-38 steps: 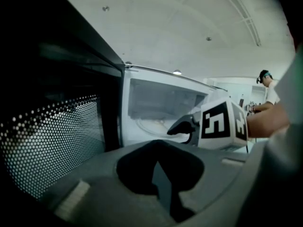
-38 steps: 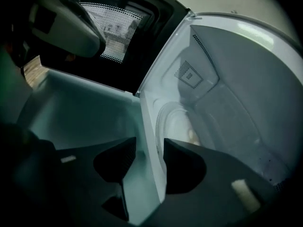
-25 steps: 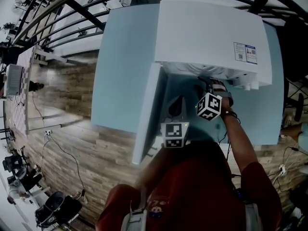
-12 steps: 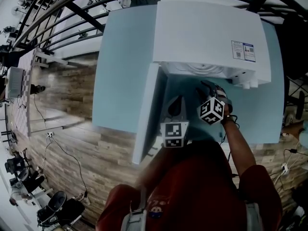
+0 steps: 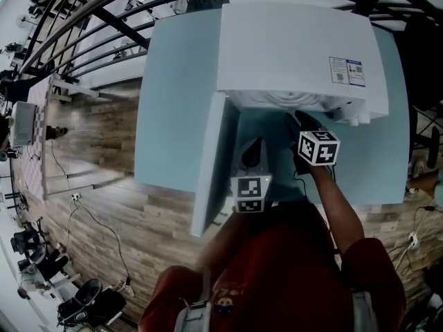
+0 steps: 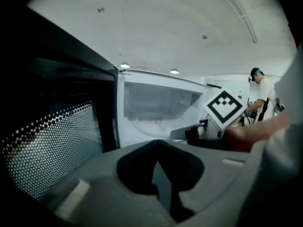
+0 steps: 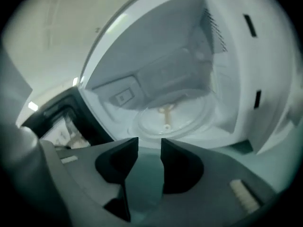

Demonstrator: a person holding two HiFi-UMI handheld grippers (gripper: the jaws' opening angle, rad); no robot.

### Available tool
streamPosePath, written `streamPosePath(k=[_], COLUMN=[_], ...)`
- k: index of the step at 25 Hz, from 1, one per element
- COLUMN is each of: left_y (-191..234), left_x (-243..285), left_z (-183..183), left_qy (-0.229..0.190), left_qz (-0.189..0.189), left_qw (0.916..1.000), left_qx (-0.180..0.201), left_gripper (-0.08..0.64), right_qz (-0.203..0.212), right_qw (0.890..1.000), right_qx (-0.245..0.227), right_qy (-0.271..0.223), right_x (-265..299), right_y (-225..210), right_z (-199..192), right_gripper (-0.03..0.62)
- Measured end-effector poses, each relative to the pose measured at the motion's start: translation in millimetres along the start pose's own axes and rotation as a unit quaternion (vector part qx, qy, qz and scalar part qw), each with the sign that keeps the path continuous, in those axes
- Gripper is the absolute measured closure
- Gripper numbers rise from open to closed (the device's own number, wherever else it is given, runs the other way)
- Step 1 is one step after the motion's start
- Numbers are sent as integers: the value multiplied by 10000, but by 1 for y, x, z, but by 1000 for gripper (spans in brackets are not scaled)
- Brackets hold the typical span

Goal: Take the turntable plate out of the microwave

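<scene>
Right gripper view: turntable plate (image 7: pixel 173 119) lies flat on the cavity floor of the microwave (image 7: pixel 189 56), not yet touched. Right gripper (image 7: pixel 149 144) hangs just outside the opening, aimed at the plate's near rim. Its jaws are spread and have just been closing a little, with nothing between them, likely narrowing for the thin rim. Left gripper (image 6: pixel 157 144) sits by the open door (image 6: pixel 52 141), jaw tips together and empty, probably keeping clear. The microwave stands toward the far right corner of the table (image 5: pixel 173 95). The door swings out on the left. The cavity's front lip may catch the plate. A person (image 6: pixel 260 91) stands well behind.
</scene>
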State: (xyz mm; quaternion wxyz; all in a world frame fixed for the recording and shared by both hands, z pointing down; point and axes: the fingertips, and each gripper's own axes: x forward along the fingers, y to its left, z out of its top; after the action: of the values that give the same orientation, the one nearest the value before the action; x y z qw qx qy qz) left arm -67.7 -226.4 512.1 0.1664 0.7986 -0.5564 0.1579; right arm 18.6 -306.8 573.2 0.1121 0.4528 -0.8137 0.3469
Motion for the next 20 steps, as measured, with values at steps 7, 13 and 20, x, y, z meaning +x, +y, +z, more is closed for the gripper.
streamPosePath(k=[7,13,20], left_y=[3,5,9], left_x=[-2,0,-2], left_z=[-1,-7,-12], left_qy=[36,79,149], left_qz=[-10,-19,-23], left_qw=[10000,10000,9999], left_qx=[3,12,-11], left_gripper=[560,560,560], right_qz=[216,426,307], right_qw=[9538,9052,8656], right_qx=[2899,4098,4854], right_qy=[-760,-1045,-1193], right_x=[-1,12,21], right_y=[-19,-23,-30], right_z=[7,5,-1], right_gripper=[443,445,534])
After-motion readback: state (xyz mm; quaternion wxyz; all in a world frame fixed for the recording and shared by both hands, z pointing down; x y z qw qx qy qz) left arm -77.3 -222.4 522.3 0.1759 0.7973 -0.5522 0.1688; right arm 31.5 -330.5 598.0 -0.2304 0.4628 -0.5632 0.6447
